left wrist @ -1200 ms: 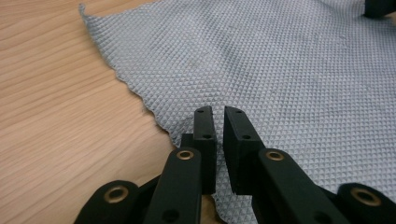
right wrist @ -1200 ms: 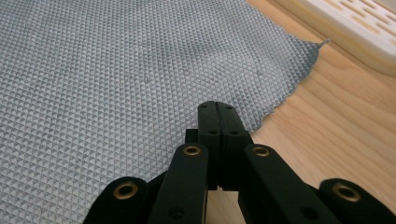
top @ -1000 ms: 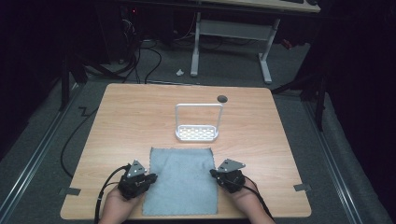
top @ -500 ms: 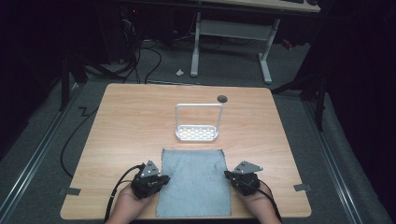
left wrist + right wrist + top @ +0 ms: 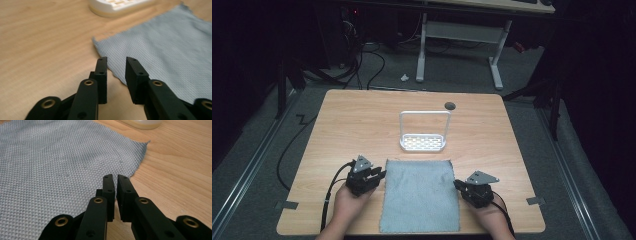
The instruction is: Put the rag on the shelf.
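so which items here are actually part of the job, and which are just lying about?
In play, judging by gripper positions:
flat grey waffle-weave cloth
left gripper, jaws apart at its left edge
right gripper, jaws nearly closed at its right edge

Lying about:
white perforated rack with hoop handle

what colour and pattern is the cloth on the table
Grey-blue cloth with a fine waffle-like dotted weave, clearest in the right gripper view.

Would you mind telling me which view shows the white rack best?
The high view: the whole white rack with its upright handle, beyond the grey cloth. Both gripper views catch just a blurred piece of its base at their top edges.
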`<state>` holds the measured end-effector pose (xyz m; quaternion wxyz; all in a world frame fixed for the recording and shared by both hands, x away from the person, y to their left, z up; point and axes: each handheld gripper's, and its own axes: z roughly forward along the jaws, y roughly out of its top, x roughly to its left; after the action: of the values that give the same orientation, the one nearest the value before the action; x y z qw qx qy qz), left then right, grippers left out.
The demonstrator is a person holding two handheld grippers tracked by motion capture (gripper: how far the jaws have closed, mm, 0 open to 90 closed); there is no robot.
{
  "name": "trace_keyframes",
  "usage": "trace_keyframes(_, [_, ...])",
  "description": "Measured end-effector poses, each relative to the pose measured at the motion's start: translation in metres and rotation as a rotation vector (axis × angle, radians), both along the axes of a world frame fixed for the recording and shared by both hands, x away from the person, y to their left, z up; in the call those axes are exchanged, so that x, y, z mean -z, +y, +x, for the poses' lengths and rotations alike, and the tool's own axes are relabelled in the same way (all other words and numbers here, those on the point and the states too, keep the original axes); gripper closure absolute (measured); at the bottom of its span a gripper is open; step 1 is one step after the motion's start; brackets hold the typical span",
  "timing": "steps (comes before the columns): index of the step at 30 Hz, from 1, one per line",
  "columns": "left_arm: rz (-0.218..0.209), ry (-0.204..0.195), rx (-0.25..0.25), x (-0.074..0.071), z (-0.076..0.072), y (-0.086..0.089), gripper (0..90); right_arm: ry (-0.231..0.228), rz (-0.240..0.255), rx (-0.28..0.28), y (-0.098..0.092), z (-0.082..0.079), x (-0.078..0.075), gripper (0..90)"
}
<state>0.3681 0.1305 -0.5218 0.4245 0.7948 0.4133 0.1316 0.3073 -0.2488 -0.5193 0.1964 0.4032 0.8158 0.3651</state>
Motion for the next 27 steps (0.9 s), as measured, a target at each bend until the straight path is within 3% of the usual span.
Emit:
trace_keyframes(1, [-0.019,0.013,-0.003,0.000,0.005,-0.002,69.8,0.000,0.000,0.000,0.000,0.000,0.000,85.8])
trace_keyframes(4, [0.017,-0.009,-0.030,0.000,0.015,-0.012,68.3,0.002,0.010,0.003,-0.002,0.001,0.000,85.5])
trace_keyframes(9, [0.028,0.024,-0.088,0.005,0.030,-0.017,66.9,0.004,0.015,0.002,-0.003,0.001,-0.001,84.8])
trace_keyframes(11, [0.004,0.044,-0.098,0.007,0.036,-0.017,66.5,0.003,0.013,0.003,-0.002,0.001,0.000,84.4])
trace_keyframes(14, [-0.003,0.062,-0.093,0.011,0.037,-0.020,67.4,0.003,0.012,-0.004,-0.001,0.001,0.000,83.4])
trace_keyframes(16, [0.004,0.051,-0.093,0.012,0.037,-0.021,68.3,0.001,0.011,0.000,-0.001,0.002,0.001,82.1])
trace_keyframes(18, [-0.002,0.052,-0.081,0.013,0.037,-0.021,74.1,0.003,0.016,0.004,-0.001,0.002,0.002,79.9])
trace_keyframes(22, [0.043,0.019,-0.061,0.013,0.033,-0.026,81.2,0.000,0.029,0.027,0.000,0.004,0.003,76.7])
trace_keyframes(23, [0.056,0.012,-0.049,0.013,0.032,-0.028,86.6,0.001,0.058,0.047,0.001,0.008,0.002,73.7])
trace_keyframes(25, [0.054,0.015,-0.048,0.013,0.032,-0.027,88.2,-0.002,0.059,0.054,0.002,0.012,0.001,72.7])
trace_keyframes(27, [0.051,0.017,-0.048,0.013,0.032,-0.027,88.5,0.007,0.087,0.087,0.004,0.027,-0.004,71.2])
